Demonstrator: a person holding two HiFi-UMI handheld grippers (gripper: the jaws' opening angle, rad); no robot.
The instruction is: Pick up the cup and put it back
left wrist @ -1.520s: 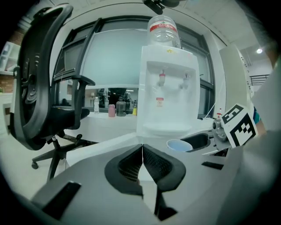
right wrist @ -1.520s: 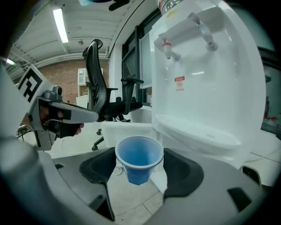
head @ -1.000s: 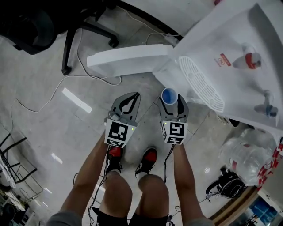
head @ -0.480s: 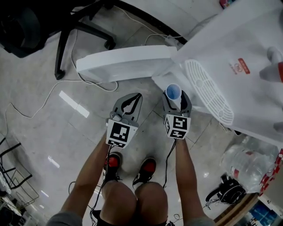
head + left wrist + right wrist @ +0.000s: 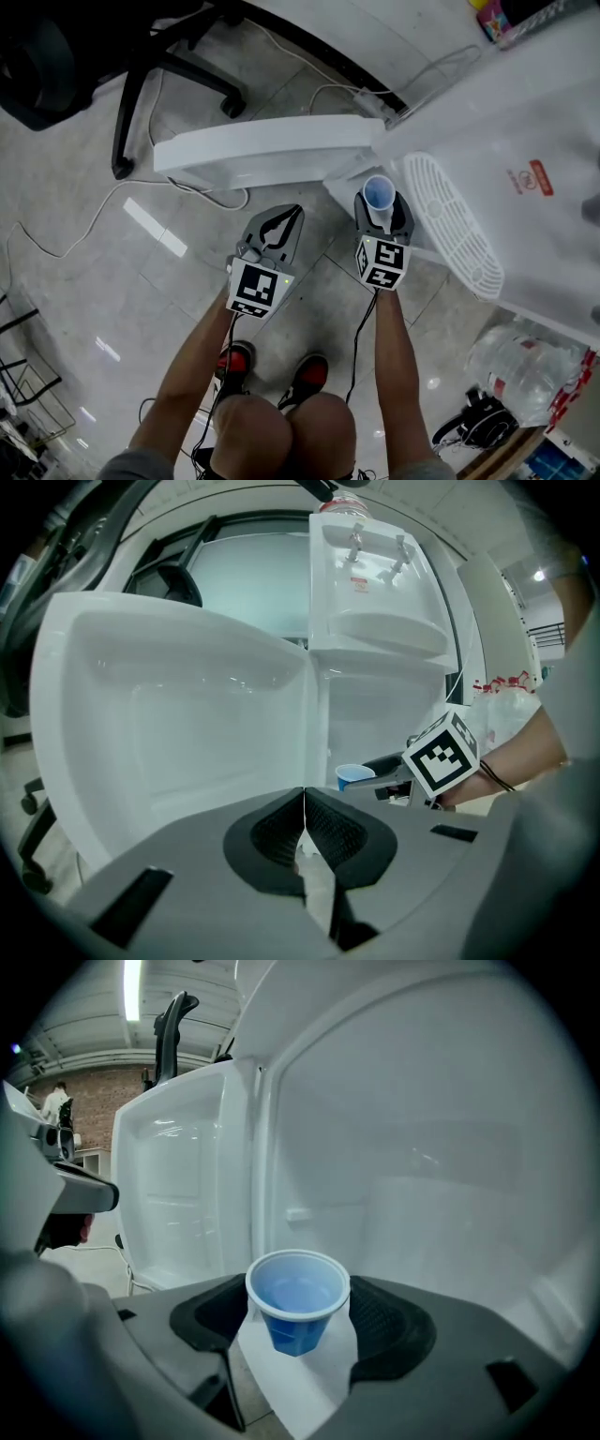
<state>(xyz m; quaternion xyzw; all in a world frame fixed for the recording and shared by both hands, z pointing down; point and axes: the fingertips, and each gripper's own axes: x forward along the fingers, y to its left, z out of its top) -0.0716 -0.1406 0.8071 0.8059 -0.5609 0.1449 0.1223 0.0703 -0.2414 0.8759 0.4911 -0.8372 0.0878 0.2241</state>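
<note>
Grey shiny tiles cover the floor (image 5: 141, 281) under us, and our red and black shoes (image 5: 234, 361) stand on it, right below our arms.

Our left gripper (image 5: 292, 216) is held out over the floor. Its dark ribbed fingers (image 5: 328, 832) are pressed tight together and hold nothing.

Our right gripper (image 5: 381, 214) is just beside it, a bit further out. Its fingers (image 5: 394, 1330) are partly open and squeeze the small blue plastic cup (image 5: 298, 1309) from both sides. The cup sits upright with its open mouth up. It hangs in the air and does not touch the floor or anything else. We cannot tell if there is water in it.

Just past the cup is the tall white water machine (image 5: 525, 112). Its white bottom door (image 5: 272, 145) swings wide open to our left, and the cup is right in front of the space behind that door. Higher up on the machine we see the round white drip tray with slots (image 5: 455, 225), and above that the two little taps (image 5: 375, 550).

Far off stands a black office chair on wheels (image 5: 141, 56).

We think the first half is done, because the cup is picked up. Putting it back is not yet done. We would need to set it down and then open the fingers. We cannot tell for sure which spot it belongs in.
</note>
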